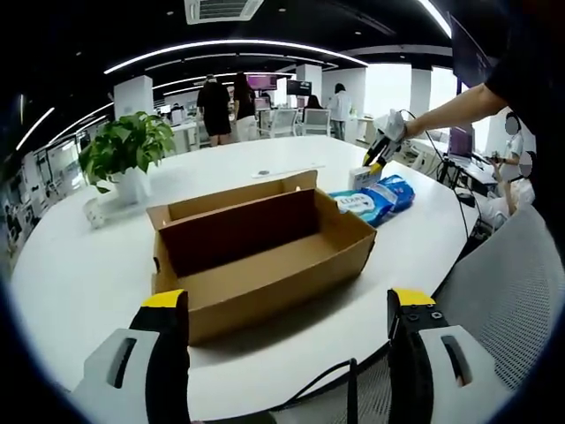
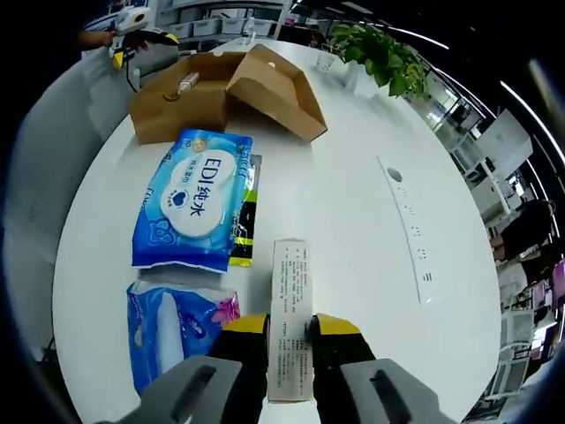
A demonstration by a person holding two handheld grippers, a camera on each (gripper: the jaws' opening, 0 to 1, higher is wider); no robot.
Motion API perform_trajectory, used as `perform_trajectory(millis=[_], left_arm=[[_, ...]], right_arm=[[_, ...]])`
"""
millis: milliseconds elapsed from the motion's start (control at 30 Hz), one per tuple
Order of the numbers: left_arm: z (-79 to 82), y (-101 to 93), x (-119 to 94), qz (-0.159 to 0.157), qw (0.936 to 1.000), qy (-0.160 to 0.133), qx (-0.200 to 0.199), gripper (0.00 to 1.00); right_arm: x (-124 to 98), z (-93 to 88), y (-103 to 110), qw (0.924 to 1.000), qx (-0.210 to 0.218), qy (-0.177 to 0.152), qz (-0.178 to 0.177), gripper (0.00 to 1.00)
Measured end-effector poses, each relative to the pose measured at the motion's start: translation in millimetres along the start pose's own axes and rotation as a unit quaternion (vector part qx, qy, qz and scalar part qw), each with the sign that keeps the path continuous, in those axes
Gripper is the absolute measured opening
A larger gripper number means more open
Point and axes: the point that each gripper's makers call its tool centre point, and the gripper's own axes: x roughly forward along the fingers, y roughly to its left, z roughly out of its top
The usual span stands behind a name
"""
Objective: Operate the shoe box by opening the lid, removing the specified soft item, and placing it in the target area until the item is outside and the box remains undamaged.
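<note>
The cardboard shoe box [image 1: 265, 256] stands open on the white table [image 1: 79, 274], its lid folded back and its inside looking bare. My left gripper [image 1: 287, 300] is open, its jaws wide apart just in front of the box. To the right of the box lie blue wipes packs [image 1: 378, 199]. My right gripper [image 2: 291, 325] is shut on a long white packet [image 2: 291, 300] printed with text, low over the table. Beside it lie a blue wipes pack [image 2: 194, 199], a second blue pack [image 2: 172, 327] and a thin green-black packet [image 2: 244, 221]. The shoe box [image 2: 221, 88] is farther off.
A potted plant [image 1: 128, 146] stands at the table's far left. A grey mesh chair [image 1: 512, 300] is at the near right edge. A flat strip with a round socket [image 2: 410, 225] lies in the tabletop. People stand in the office behind.
</note>
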Motion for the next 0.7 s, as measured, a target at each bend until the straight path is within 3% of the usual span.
perform_trajectory(millis=[233, 700], left_arm=[[1.6, -3.2, 0, 0.000, 1.0000, 0.000, 0.001, 0.97], [3.7, -4.4, 0, 0.001, 1.0000, -0.002, 0.002, 0.96]], right_arm=[[0, -17.4, 6, 0.9991, -0.024, 0.034, 0.011, 0.14], [-7, -29.5, 8, 0.9983, -0.024, 0.051, 0.011, 0.15]])
